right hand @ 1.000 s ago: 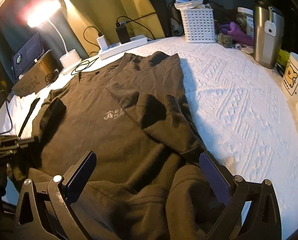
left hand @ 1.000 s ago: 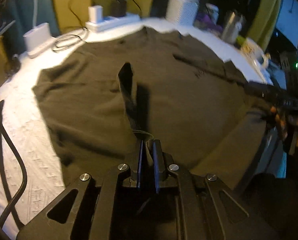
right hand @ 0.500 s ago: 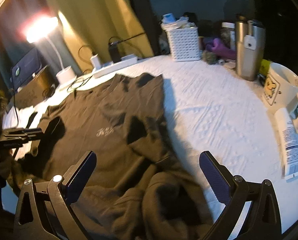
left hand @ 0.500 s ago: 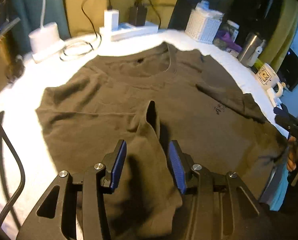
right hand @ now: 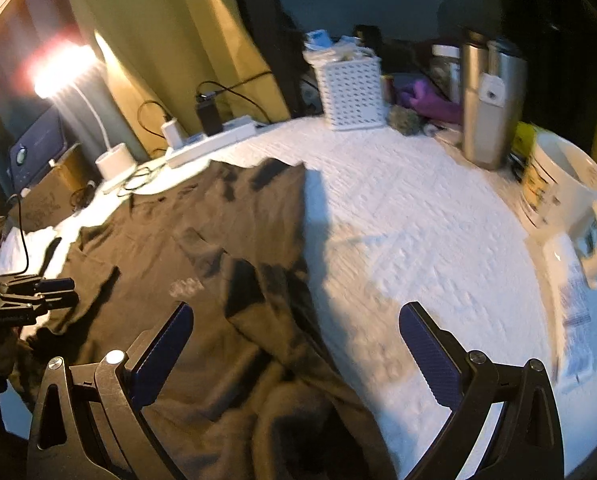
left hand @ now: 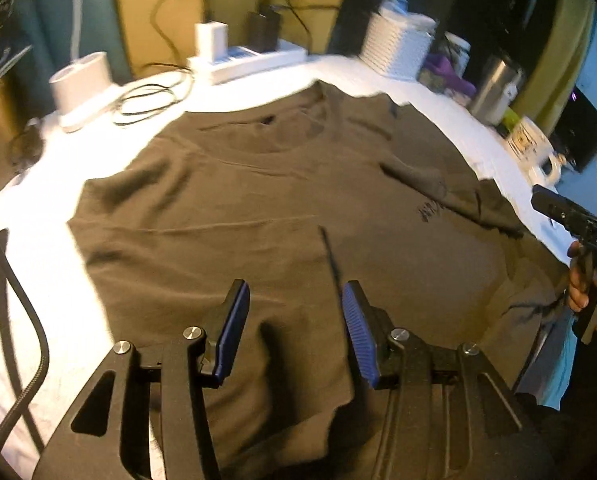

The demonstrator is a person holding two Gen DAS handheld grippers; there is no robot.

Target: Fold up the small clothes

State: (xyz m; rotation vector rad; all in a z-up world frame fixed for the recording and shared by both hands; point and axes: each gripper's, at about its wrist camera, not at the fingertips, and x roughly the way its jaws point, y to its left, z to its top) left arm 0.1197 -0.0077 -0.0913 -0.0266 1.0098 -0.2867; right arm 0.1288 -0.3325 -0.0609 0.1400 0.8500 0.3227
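A dark olive-brown T-shirt [left hand: 282,216] lies spread on the white textured tabletop [right hand: 410,240], collar toward the back, one sleeve folded inward on its right side. My left gripper [left hand: 294,320] is open and empty, just above the shirt's near hem. My right gripper [right hand: 296,340] is wide open and empty, over the shirt's right edge [right hand: 258,320], which lies bunched below it. The right gripper also shows at the right edge of the left wrist view [left hand: 570,220]. The left gripper shows at the left edge of the right wrist view [right hand: 38,292].
At the back stand a white power strip with chargers [left hand: 250,60], a white lamp base [left hand: 84,80] with coiled cable, and a white basket [right hand: 352,92]. On the right are a steel tumbler [right hand: 490,108], a white mug [right hand: 566,188] and a tube [right hand: 578,304].
My left gripper opened and let go of the shirt fold, which dropped flat. The right gripper stayed open and drew back to the right along the shirt's edge.
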